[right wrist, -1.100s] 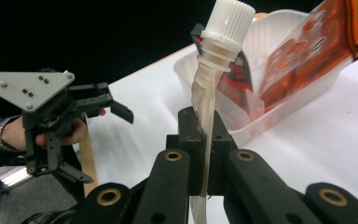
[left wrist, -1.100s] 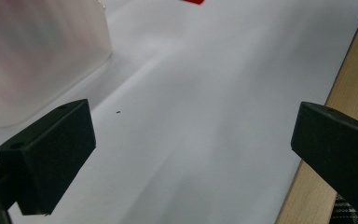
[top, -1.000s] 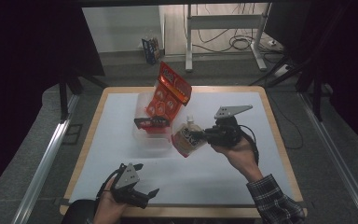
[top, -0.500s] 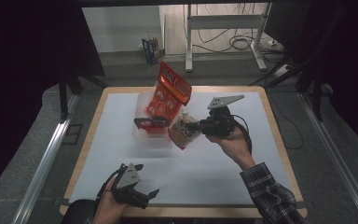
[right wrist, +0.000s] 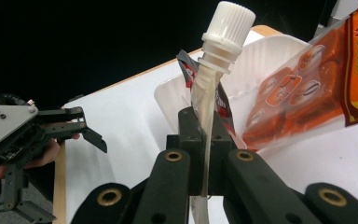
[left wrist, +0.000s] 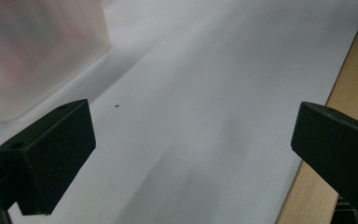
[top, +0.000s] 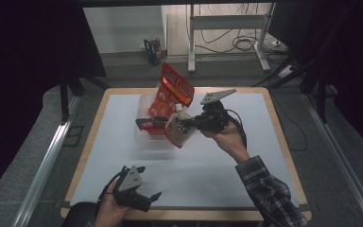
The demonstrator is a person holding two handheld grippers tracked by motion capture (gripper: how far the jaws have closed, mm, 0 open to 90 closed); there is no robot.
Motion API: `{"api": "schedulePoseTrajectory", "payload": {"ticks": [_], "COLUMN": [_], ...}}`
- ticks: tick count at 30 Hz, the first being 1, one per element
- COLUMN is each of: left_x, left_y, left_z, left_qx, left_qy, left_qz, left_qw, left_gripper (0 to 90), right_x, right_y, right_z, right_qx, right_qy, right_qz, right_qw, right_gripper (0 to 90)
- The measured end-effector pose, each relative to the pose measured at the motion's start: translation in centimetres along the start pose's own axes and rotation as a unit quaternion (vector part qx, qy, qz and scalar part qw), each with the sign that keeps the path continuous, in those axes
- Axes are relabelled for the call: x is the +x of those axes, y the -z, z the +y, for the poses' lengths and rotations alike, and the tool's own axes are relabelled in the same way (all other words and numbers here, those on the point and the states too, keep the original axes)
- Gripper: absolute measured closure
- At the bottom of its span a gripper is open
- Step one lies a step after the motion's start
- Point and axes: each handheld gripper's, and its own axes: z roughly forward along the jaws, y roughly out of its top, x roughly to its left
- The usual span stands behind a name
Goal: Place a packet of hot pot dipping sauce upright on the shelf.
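My right gripper (top: 187,122) is shut on a cream spouted pouch (top: 177,130), held in the air at the right edge of a clear plastic container (top: 147,142). In the right gripper view the jaws (right wrist: 205,140) pinch the flat pouch (right wrist: 204,100) just below its white screw cap (right wrist: 227,24). An orange snack bag (top: 172,92) stands tilted in the container (right wrist: 265,58), with a dark red packet (top: 148,124) beside it. My left gripper (top: 150,182) rests open near the table's front left edge, with nothing between its jaws (left wrist: 191,140).
A white mat (top: 208,170) covers the wooden table, whose rim (left wrist: 335,93) runs by the left gripper. The blurred container wall (left wrist: 37,56) lies ahead of the left jaws. Beyond the table stand a metal frame and floor cables (top: 246,45).
My right gripper has carried the pouch leftward and away from the person, up to the container's right side. The left gripper has stayed put.
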Motion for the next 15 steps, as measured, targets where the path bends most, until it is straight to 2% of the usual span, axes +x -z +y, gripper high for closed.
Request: {"api": "schedulePoseTrajectory", "payload": {"ticks": [15], "left_x": [-0.1], "left_y": [-0.1], "left_z": [0.0], "left_qx": [0.008], "left_qy": [-0.006], "left_qz": [0.000], "left_qw": [1.0000], "left_gripper": [0.0], "right_x": [0.2], "right_y": [-2.6], "right_z": [1.8], "right_qx": [0.004], "right_qy": [0.020], "right_qz": [0.007], "right_qw": [0.9998], "right_gripper": [87.8]}}
